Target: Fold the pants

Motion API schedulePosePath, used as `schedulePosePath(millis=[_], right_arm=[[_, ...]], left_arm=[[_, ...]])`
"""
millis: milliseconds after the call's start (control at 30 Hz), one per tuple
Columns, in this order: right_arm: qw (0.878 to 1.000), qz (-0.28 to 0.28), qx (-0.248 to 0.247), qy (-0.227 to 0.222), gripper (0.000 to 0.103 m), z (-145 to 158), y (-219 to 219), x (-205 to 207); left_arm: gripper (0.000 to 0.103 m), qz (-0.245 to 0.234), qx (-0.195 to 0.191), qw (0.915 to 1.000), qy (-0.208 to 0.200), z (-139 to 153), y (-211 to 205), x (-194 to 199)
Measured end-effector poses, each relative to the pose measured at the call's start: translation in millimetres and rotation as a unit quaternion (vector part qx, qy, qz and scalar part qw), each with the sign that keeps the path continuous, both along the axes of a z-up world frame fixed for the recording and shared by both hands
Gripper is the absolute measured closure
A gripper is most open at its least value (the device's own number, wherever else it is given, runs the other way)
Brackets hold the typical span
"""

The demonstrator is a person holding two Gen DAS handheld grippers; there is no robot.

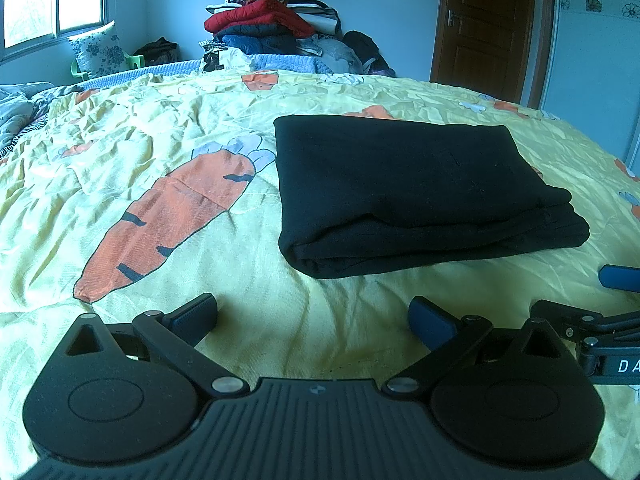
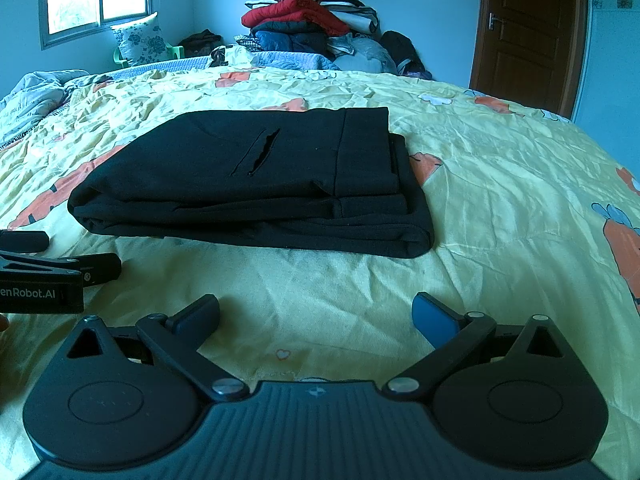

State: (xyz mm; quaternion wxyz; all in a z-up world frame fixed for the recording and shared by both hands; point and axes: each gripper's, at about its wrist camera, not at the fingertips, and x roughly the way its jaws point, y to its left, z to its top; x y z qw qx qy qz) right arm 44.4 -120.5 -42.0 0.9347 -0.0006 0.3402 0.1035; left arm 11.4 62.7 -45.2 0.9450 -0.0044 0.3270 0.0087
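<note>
Both grippers — left gripper (image 1: pixel 313 316), right gripper (image 2: pixel 316 314) — are hovering spread and empty just short of the folded pants (image 1: pixel 420 196), apparently finished.

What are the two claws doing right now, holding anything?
Left claw: open, holding nothing, short of the folded black pants.
Right claw: open, holding nothing.

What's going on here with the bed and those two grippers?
A person is folding pants with a hand-held gripper in each hand. The black pants lie folded in a neat stack on the yellow carrot-print bedspread. Both the left gripper and the right gripper are open, hold nothing and sit short of the pants. The fold looks done. A pile of clothes sits at the far end.
</note>
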Motion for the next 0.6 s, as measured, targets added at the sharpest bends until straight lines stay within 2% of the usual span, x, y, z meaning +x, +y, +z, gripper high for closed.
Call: schedulePosePath(millis=[600], right_arm=[[1.000,-0.010,0.001,0.001,0.000,-0.2,0.8,0.8]], left_arm=[[0.000,0.001,0.002,1.0000,0.001,-0.5,-1.6,-5.8]])
